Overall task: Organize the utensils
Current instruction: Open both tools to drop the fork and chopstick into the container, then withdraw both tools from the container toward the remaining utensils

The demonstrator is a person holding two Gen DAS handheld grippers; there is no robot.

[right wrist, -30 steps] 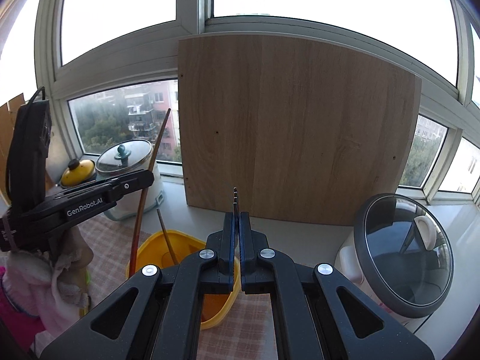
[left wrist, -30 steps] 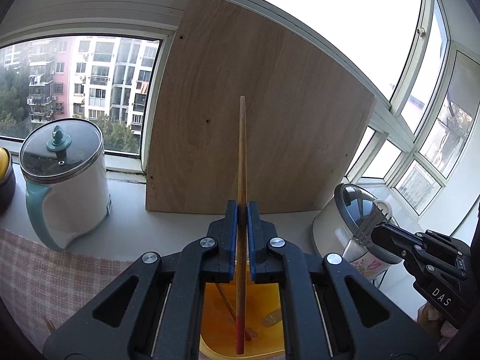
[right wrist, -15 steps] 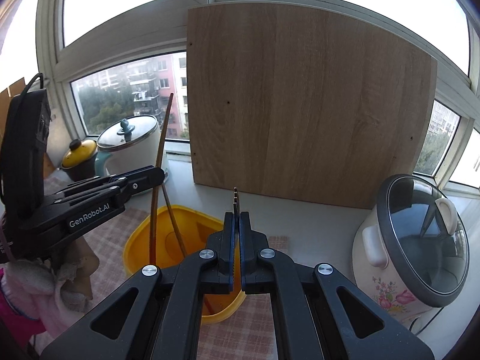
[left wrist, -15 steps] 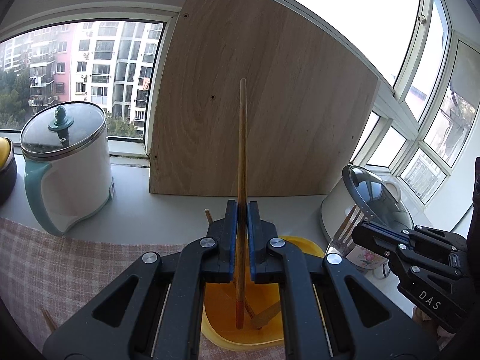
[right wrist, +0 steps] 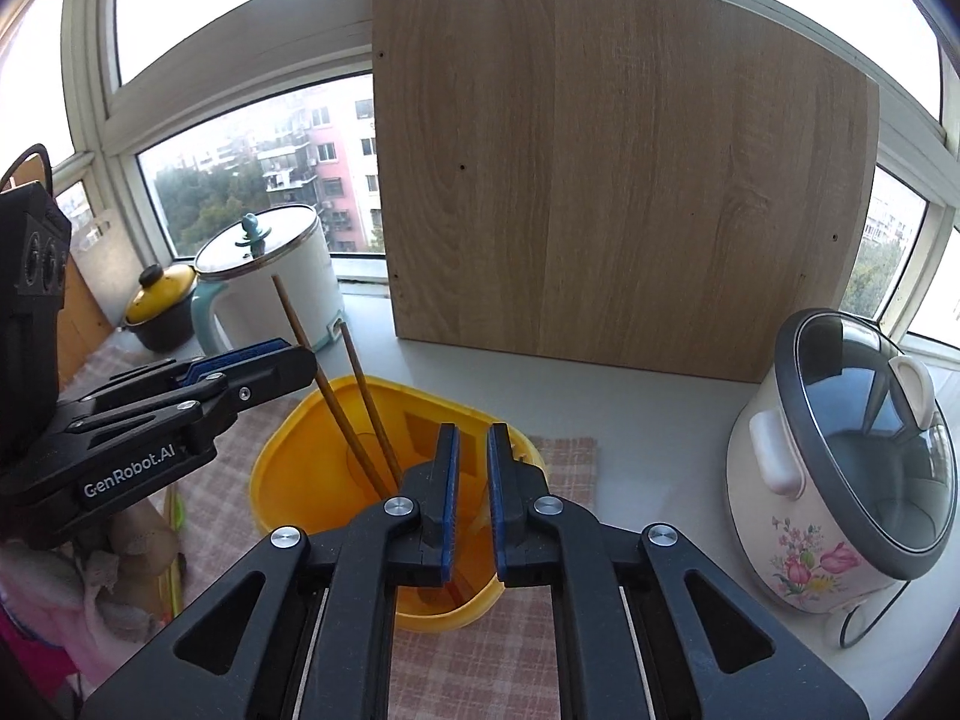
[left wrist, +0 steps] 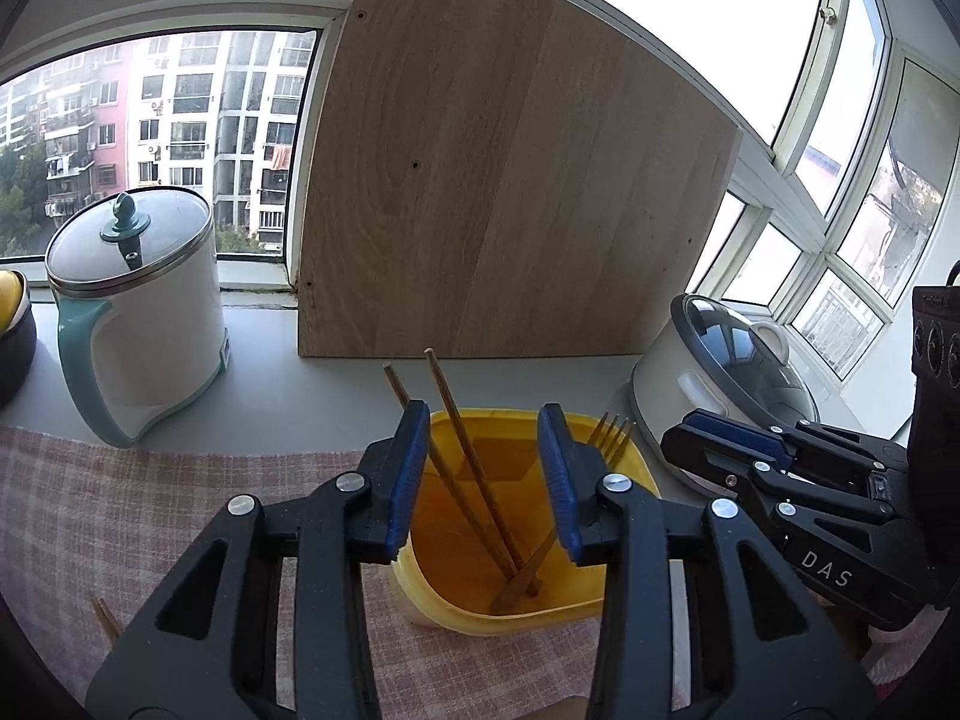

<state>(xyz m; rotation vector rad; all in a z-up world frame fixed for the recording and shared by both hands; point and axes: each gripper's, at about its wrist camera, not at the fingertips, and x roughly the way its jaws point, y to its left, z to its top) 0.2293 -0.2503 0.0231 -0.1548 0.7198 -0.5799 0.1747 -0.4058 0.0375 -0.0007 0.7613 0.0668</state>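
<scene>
A yellow plastic holder [left wrist: 624, 597] stands on the checked cloth, also in the right wrist view [right wrist: 282, 456]. Two wooden chopsticks [left wrist: 465, 450] lean in it, also seen from the right [right wrist: 354, 387]. A fork [left wrist: 609, 429] leans at its right side with its tines up. My left gripper [left wrist: 485, 414] is open and empty just above the holder. My right gripper [right wrist: 472, 429] is open a little and empty over the holder's right side. It also shows in the left wrist view [left wrist: 720, 429].
A white kettle with a teal handle [left wrist: 138, 306] stands at the left, a flowered rice cooker [right wrist: 840, 468] at the right. A wooden board [right wrist: 618, 180] leans on the window behind. A yellow-lidded pot [right wrist: 159, 300] sits far left. Another chopstick end [left wrist: 105, 618] lies on the cloth.
My left gripper opened and let the chopstick drop into the yellow holder. My right gripper opened and the fork it held now leans in the holder. Both views tilted down.
</scene>
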